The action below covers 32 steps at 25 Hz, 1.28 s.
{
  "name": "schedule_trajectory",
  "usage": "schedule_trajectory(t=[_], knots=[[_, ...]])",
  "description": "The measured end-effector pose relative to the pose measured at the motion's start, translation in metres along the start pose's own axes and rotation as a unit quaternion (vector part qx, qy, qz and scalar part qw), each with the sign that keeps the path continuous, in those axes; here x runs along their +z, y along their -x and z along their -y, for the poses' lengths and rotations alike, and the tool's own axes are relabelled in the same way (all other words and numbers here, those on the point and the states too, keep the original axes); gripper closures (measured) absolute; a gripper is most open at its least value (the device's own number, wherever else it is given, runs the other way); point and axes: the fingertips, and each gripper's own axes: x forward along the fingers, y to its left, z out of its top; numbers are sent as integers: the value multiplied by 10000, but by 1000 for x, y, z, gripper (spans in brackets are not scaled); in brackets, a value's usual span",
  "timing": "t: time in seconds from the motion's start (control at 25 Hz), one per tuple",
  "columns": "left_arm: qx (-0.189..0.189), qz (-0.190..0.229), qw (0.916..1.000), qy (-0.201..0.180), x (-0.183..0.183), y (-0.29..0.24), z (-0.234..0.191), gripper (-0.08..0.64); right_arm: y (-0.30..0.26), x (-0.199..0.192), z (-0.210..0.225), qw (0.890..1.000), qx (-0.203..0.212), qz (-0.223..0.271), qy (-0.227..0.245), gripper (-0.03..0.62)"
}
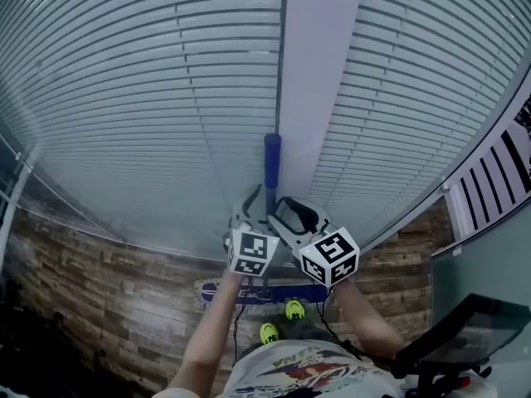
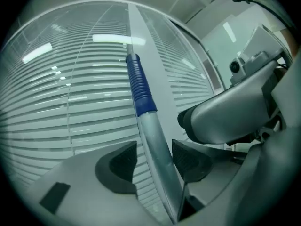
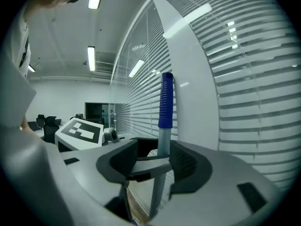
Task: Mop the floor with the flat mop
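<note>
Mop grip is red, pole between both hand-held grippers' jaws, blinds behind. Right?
Not quite: the grip is blue, as the left gripper view shows. The pole does run between the jaws of the left hand-held gripper and right hand-held gripper, blinds behind.

Your left tool (image 1: 252,201) and right tool (image 1: 290,214) hide the lower stretch of the mop pole (image 1: 272,162) and part of the mop head (image 1: 217,293); your shirt (image 1: 307,376) partly covers your shoes (image 1: 294,309).

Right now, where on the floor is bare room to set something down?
Bare wooden floor lies left of the mop head, along the blinds. The right side is crowded: a black machine and a grey partition close in.
</note>
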Motion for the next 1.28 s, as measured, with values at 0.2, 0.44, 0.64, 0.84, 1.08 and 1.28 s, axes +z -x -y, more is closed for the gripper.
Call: schedule_trajectory(t=[0.2,0.44,0.64,0.84,1.08,1.28], knots=[[-31,207,9995,-215,-14,25,47,387,35,-20,-12,9997,-90,160,142,403],[-152,411,9990,79,-5,47,56,405,37,-3,-21,9990,-124,260,356,403],[-187,395,9990,38,-4,68,72,408,53,21,-36,9975,-49,551,432,403],[-223,256,9994,-31,12,88,102,408,78,66,-47,9928,-38,921,765,403],[-336,40,9972,-660,44,128,183,407,171,70,-75,9902,250,1194,673,436],[-605,593,9903,-1098,85,159,261,403,259,48,-95,9888,666,1259,436,445]])
